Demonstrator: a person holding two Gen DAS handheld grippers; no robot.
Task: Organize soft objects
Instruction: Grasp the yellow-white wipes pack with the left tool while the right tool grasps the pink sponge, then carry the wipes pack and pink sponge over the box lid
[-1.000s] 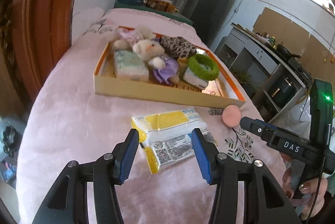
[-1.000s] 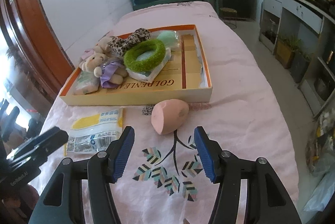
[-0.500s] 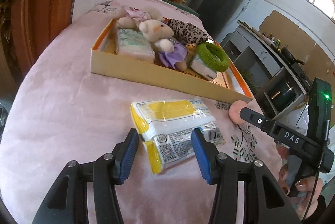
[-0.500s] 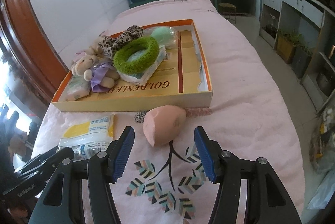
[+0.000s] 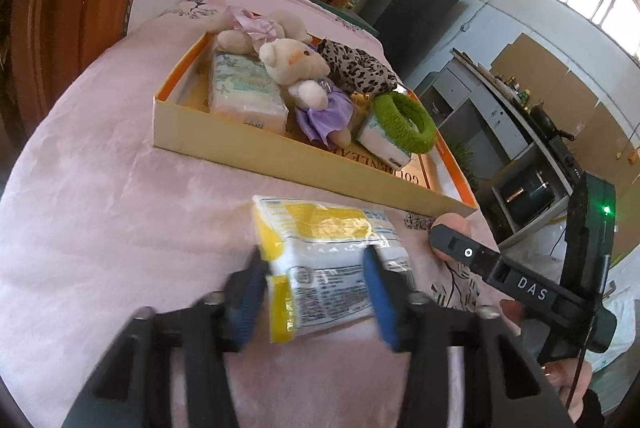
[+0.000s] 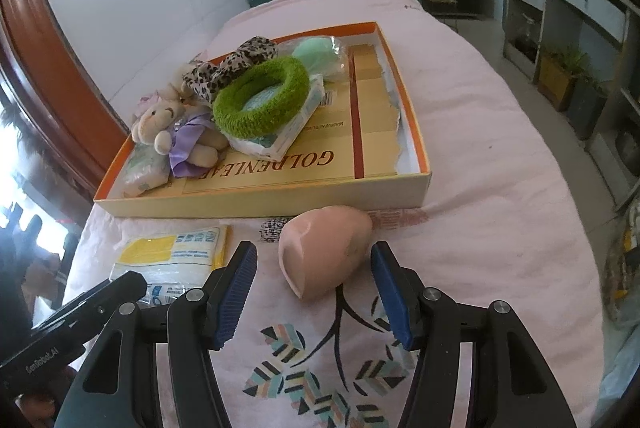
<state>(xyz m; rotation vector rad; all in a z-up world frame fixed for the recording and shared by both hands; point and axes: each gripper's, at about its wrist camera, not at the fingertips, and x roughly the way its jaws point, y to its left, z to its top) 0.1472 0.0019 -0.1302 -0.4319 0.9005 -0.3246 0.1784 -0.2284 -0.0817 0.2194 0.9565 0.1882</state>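
Left tongs (image 5: 316,292) closing around yellow-white packet (image 5: 324,260), pads meeting its sides, so we're judging grasp beginning. Right tongs (image 6: 314,292) staying spread, straddling pink sponge (image 6: 320,252) untouched between pads. Box (image 6: 280,194) lying just beyond both tongs, soft toys already inside. Versus earlier: we're sitting lower, closer, left jaws narrower.

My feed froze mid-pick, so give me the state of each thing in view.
left gripper: jaws have just been closing around the packet.
right gripper: open, straddling the sponge.
yellow packet: on the cloth, outside the box.
pink sponge: on the cloth, untouched.
box: open, partly filled.
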